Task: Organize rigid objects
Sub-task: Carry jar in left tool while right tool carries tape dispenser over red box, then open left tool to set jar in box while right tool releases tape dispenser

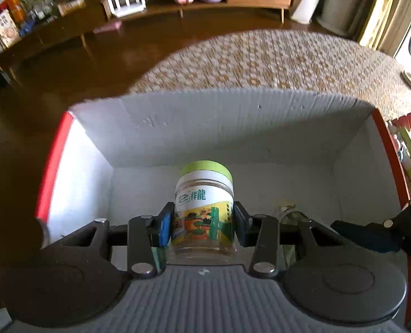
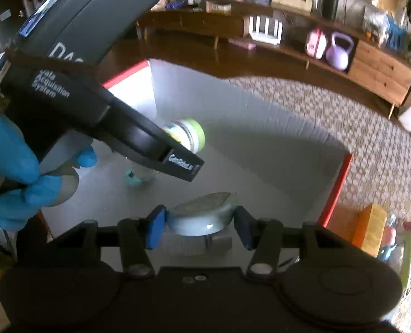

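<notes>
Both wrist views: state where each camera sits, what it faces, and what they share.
Left wrist: sits behind the left tool, tilted down into the white box; tool shut on the green-lidded jar.
Right wrist: sits behind the right tool, shut on a pale blue round object; a blue-gloved hand shows.
Shared: box, jar, left tool.

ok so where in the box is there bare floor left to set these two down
Free: the box floor along the far wall and toward the far right corner. Crowded: the near side, where something clear and teal lies under the left hand-held gripper with its green-lidded jar, and the right hand-held gripper holds a pale blue round object.
</notes>
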The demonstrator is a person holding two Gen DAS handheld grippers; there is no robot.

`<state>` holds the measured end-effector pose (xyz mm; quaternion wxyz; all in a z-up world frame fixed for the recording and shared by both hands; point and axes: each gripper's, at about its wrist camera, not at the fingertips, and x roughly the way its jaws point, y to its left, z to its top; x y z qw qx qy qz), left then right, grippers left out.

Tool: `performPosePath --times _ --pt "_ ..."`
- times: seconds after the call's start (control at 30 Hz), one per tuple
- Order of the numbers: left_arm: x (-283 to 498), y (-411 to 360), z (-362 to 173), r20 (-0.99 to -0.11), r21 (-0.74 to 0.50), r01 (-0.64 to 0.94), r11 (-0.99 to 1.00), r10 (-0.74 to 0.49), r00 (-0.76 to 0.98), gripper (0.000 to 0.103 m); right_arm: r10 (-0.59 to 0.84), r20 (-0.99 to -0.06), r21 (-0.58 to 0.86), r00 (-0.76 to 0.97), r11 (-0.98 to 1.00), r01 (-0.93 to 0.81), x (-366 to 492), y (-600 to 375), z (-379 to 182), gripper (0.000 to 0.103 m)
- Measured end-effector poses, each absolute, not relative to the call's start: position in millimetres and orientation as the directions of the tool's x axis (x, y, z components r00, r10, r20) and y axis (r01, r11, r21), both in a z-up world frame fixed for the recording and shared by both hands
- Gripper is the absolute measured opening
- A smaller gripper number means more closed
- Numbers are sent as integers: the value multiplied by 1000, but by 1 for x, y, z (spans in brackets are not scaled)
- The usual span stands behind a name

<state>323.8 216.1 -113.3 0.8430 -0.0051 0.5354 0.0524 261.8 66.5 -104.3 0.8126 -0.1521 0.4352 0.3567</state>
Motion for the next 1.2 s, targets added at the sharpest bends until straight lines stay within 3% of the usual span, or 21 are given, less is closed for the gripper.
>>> performPosePath --times 0.57,0.73,1.13,1.2 --pt "325 220 -116 -906 48 -152 987 107 409 43 454 -815 70 359 693 -717 252 60 -98 54" --pt "308 218 -102 -887 43 -163 986 113 448 51 504 -787 106 356 678 -727 237 44 -82 56" --pt "261 196 -54 -826 32 -161 986 117 551 52 567 -718 137 404 685 -716 214 1 -42 64" --pt "252 191 -47 -815 30 -154 988 113 568 53 577 -704 143 415 687 -712 210 -6 -35 69"
